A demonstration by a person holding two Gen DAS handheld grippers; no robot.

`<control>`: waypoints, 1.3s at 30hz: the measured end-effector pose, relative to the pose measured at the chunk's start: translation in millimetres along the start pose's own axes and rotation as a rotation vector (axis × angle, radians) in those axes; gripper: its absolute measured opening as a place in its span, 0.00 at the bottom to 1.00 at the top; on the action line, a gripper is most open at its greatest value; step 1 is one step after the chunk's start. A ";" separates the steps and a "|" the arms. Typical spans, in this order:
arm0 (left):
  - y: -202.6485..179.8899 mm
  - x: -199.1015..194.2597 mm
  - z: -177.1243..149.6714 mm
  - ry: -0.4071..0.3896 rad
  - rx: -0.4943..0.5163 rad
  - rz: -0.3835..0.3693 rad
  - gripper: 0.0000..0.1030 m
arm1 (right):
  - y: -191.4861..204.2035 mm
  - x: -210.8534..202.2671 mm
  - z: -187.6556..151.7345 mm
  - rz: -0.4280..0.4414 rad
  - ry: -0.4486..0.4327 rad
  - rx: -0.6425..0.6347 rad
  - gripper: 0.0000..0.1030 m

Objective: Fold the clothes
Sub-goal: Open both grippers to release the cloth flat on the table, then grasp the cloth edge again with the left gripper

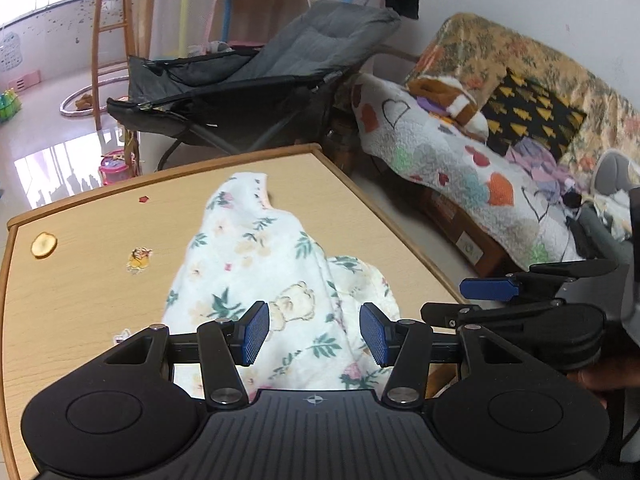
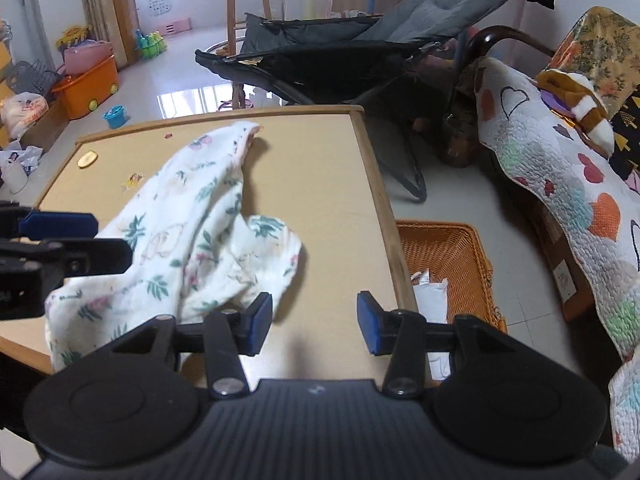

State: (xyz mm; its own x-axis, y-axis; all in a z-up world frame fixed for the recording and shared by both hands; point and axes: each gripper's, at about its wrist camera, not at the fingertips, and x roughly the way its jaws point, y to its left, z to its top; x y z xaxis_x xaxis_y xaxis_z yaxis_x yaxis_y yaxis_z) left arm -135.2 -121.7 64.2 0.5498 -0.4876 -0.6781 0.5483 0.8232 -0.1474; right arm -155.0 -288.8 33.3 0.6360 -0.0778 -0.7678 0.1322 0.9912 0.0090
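From the left wrist camera, the left tongs [image 1: 314,334] hang over the near part of a white floral garment [image 1: 256,256] that lies rumpled on the wooden desk [image 1: 80,292]. Their jaws stand about halfway apart, and the blue pads [image 1: 256,332] have cloth showing between and beneath them, but neither pad presses on it, so they hold nothing. The garment stretches from the near edge of the desk up toward the far edge, where a narrow end with pink trim lies. A bulky fold sits on its right side. A small red scrap [image 1: 143,199], a round yellowish disc [image 1: 44,245] and a cartoon sticker [image 1: 139,259] lie on the bare desk to the left of the cloth. The right tongs [image 1: 490,289] show at the right edge, beside the desk. Behind the desk stand a grey stroller [image 1: 256,80] and a sofa with a heart-patterned quilt [image 1: 460,168].

From the right wrist camera, the right tongs [image 2: 315,322] are over bare desk [image 2: 320,184] just right of the garment [image 2: 188,236], jaws parted roughly halfway with nothing between them. The garment lies across the left and middle of the desk, its near corner hanging over the front edge. The left tongs [image 2: 60,226] reach in from the left edge above the cloth. An orange woven basket [image 2: 452,256] sits on the floor just beside the desk's right edge, with white cloth inside.
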 end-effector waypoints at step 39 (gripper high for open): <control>-18.9 64.8 8.7 0.109 0.044 0.063 0.09 | -8.9 20.5 -22.4 -0.013 0.097 0.043 0.45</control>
State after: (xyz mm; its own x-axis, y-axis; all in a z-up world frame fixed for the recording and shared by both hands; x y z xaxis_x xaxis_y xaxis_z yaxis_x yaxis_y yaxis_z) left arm -104.5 -171.4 29.3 0.5135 -0.3992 -0.7595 0.5433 0.8364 -0.0723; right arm -160.2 -296.8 3.1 0.5576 -0.0773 -0.8265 0.1733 0.9846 0.0248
